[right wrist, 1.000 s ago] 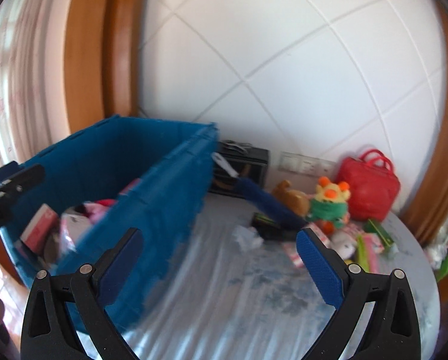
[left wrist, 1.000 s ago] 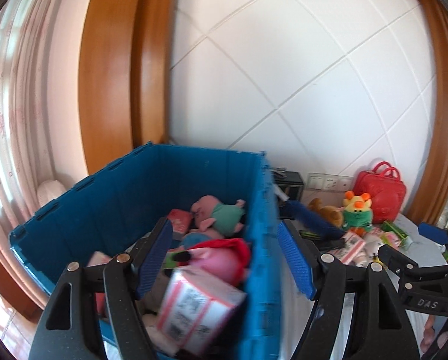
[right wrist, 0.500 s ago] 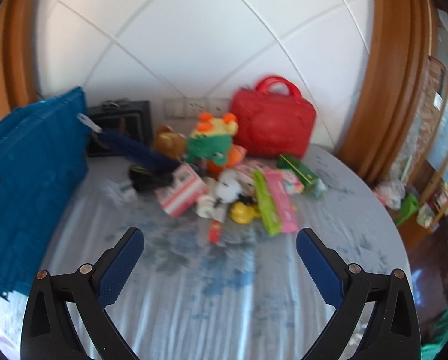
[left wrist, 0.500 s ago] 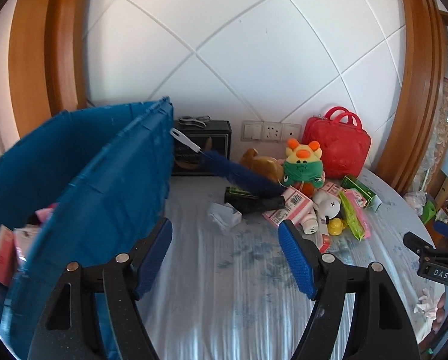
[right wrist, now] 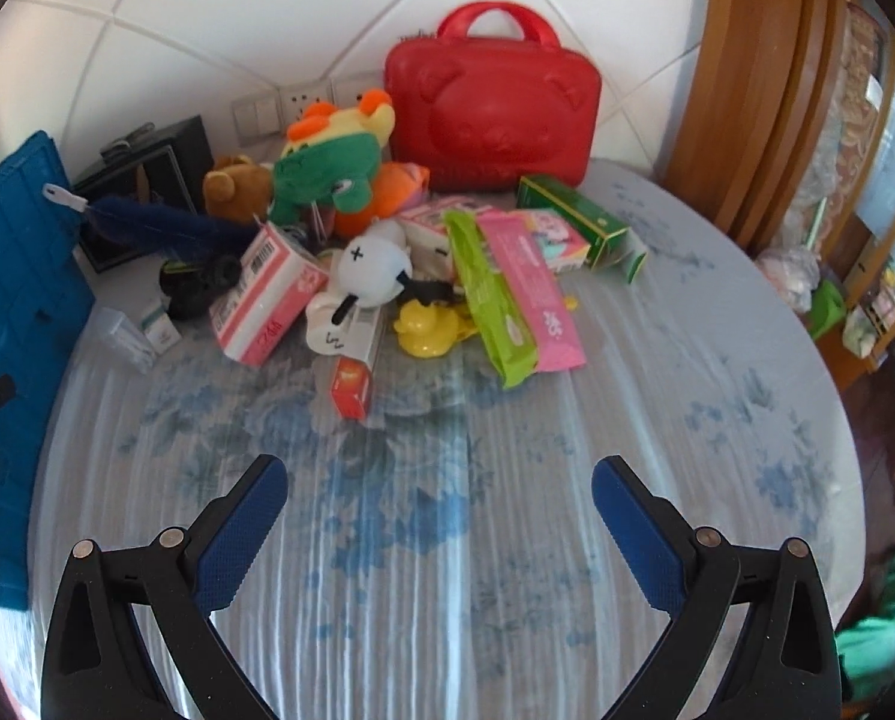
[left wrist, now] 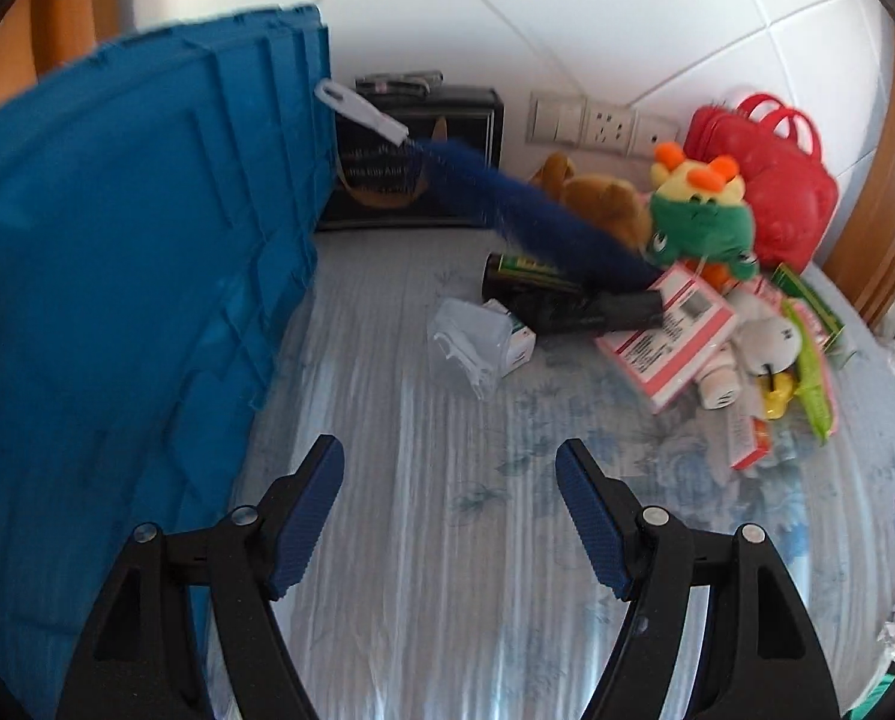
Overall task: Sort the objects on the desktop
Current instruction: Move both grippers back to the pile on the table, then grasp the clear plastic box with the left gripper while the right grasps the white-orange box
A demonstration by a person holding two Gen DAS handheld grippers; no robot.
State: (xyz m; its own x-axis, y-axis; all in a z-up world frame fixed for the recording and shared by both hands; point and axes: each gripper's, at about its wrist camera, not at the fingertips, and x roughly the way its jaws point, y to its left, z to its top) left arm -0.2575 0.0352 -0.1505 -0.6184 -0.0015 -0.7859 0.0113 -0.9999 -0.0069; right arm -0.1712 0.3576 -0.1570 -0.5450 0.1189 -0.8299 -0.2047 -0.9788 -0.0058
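Observation:
A pile of objects lies at the back of the round table [right wrist: 447,540]: a green and yellow plush toy [right wrist: 333,162], a brown plush bear [left wrist: 603,204], a pink and white box [right wrist: 267,294], a white round toy [right wrist: 372,267], a yellow duck [right wrist: 426,330], green and pink packs [right wrist: 507,294], a green carton [right wrist: 579,219] and a blue duster [left wrist: 525,216]. My left gripper [left wrist: 450,468] hangs open over bare cloth beside the blue crate [left wrist: 117,300]. My right gripper [right wrist: 438,486] is open too, empty, in front of the pile.
A red bear-faced case [right wrist: 489,114] and a black box [left wrist: 423,162] stand against the tiled wall. A clear plastic bag with a small carton [left wrist: 483,342] lies near the crate. Wooden trim [right wrist: 765,90] rises at the right, past the table's edge.
Both grippers swung right and down, away from the crate's inside toward the table. The crate now fills only the left edge, and the pile looks nearer. Both stayed open and empty.

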